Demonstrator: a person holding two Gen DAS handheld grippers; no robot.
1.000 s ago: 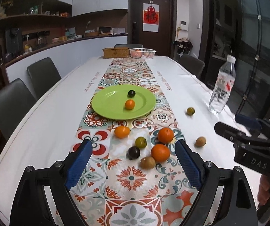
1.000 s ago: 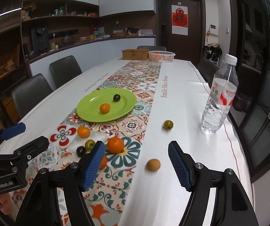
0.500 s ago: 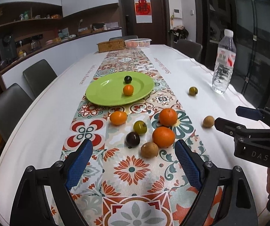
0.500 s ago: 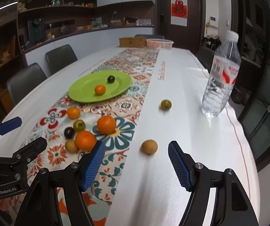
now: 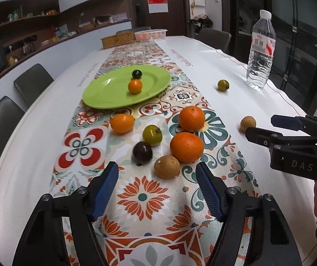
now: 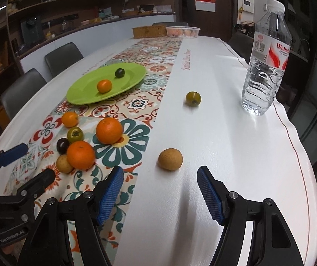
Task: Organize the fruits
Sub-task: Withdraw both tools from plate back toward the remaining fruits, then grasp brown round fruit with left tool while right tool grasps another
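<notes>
Both blue ribbed fingers (image 5: 105, 190) of the left gripper (image 5: 157, 175) stand spread wide, grasping nothing, low over the patterned runner (image 5: 142, 197). A tan fruit (image 5: 166, 166) lies just beyond them, touching an orange (image 5: 186, 147); a dark plum (image 5: 142, 152) sits left of it. Bare runner lies near. The glossy green plate (image 5: 105, 93), far, holds two small round fruits. Fruit looms closer than a second ago.

Right view: right gripper (image 6: 159, 188) likewise released, over smooth white cloth (image 6: 236, 155). A lone tan fruit (image 6: 170, 159) rests just ahead, open cloth around it; a clear bottle (image 6: 264, 66) stands far right near the edge.
</notes>
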